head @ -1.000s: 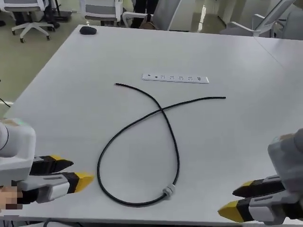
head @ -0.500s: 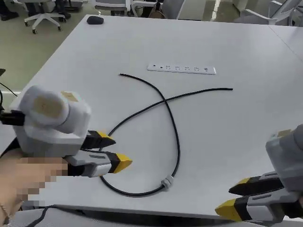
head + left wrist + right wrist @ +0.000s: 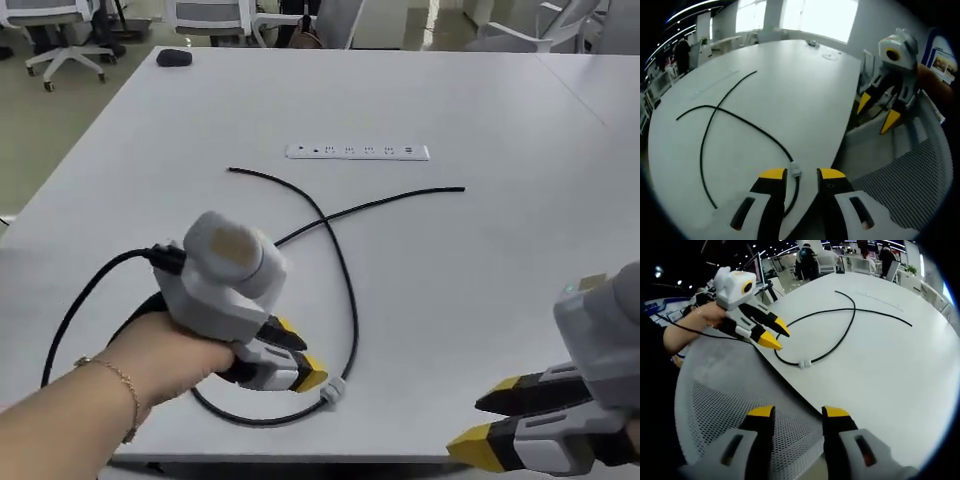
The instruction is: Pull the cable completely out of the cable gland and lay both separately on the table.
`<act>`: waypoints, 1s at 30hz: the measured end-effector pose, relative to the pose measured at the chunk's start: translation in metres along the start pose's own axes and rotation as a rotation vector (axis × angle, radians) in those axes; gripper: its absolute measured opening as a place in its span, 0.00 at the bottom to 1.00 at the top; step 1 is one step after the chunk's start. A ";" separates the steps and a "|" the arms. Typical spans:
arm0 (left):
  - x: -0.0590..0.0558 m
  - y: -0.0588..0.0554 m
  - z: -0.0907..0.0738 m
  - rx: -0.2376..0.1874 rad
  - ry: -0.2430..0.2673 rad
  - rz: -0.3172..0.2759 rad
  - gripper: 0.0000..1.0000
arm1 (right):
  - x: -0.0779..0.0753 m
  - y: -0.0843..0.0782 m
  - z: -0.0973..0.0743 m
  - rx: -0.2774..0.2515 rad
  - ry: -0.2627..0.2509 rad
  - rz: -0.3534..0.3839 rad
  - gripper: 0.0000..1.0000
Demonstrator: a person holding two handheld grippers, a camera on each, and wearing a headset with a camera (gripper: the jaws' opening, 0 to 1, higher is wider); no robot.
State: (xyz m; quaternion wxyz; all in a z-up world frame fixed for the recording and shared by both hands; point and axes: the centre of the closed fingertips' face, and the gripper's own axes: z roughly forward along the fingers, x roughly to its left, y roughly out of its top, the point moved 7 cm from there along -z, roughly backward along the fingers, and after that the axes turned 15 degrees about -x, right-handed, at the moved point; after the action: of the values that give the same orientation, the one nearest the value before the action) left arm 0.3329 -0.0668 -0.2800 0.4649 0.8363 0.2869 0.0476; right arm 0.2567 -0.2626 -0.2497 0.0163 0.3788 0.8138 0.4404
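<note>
So, nothing is done yet: the cable gland (image 3: 332,391) sits threaded on the cable (image 3: 345,280) at the desk's (image 3: 480,250) lower centre, your left tongs (image 3: 312,362) spread beside it, right tongs (image 3: 468,428) spread, empty.

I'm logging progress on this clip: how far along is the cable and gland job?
Done: nothing yet. The cable gland is still threaded on the cable, which lies looped on the table. In hand: the open left gripper points at the gland without gripping it; the right gripper is open and empty. Left: grip both, pull the cable out, lay them apart.
</note>
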 end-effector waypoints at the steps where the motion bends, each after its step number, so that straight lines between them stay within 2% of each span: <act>1: 0.002 -0.002 0.005 0.009 -0.002 -0.007 0.26 | 0.001 0.000 -0.001 -0.003 -0.001 -0.001 0.39; 2: 0.005 -0.007 0.012 0.046 -0.005 -0.017 0.26 | 0.002 0.001 -0.004 -0.006 -0.003 -0.003 0.39; 5: 0.010 -0.016 0.027 0.099 0.000 -0.016 0.25 | 0.003 0.002 -0.010 -0.020 -0.018 -0.003 0.38; 6: 0.012 -0.021 0.032 0.130 -0.005 -0.005 0.24 | 0.003 0.002 -0.012 -0.025 -0.023 0.000 0.38; 8: 0.015 -0.027 0.041 0.151 0.004 -0.019 0.22 | 0.003 0.002 -0.015 -0.036 -0.035 0.005 0.39; 10: 0.014 -0.031 0.048 0.151 0.010 -0.029 0.19 | 0.003 0.001 -0.017 -0.041 -0.050 0.010 0.39; 12: 0.013 -0.034 0.051 0.149 0.016 -0.045 0.22 | 0.004 0.001 -0.019 -0.045 -0.058 0.014 0.39; 15: 0.011 -0.040 0.055 0.163 0.014 -0.032 0.23 | 0.005 -0.001 -0.022 -0.053 -0.066 0.022 0.38; 19: 0.014 -0.041 0.057 0.162 0.032 -0.036 0.24 | 0.004 0.000 -0.024 -0.065 -0.081 0.034 0.38; 21: 0.013 -0.043 0.059 0.177 0.016 -0.050 0.22 | 0.004 0.000 -0.024 -0.060 -0.088 0.036 0.38; 24: 0.013 -0.047 0.060 0.196 0.024 -0.042 0.19 | 0.003 0.001 -0.023 -0.049 -0.092 0.022 0.38; 27: 0.014 -0.046 0.059 0.193 0.027 -0.049 0.18 | 0.005 0.003 -0.023 -0.050 -0.090 0.016 0.38; 30: 0.014 -0.043 0.054 0.205 0.031 -0.022 0.17 | 0.007 0.005 -0.020 -0.046 -0.081 0.007 0.37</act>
State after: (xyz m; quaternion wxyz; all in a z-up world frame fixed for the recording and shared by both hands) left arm 0.3442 -0.0822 -0.3476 0.3729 0.8755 0.3063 0.0258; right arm 0.2474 -0.2706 -0.2312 0.0563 0.3989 0.8009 0.4431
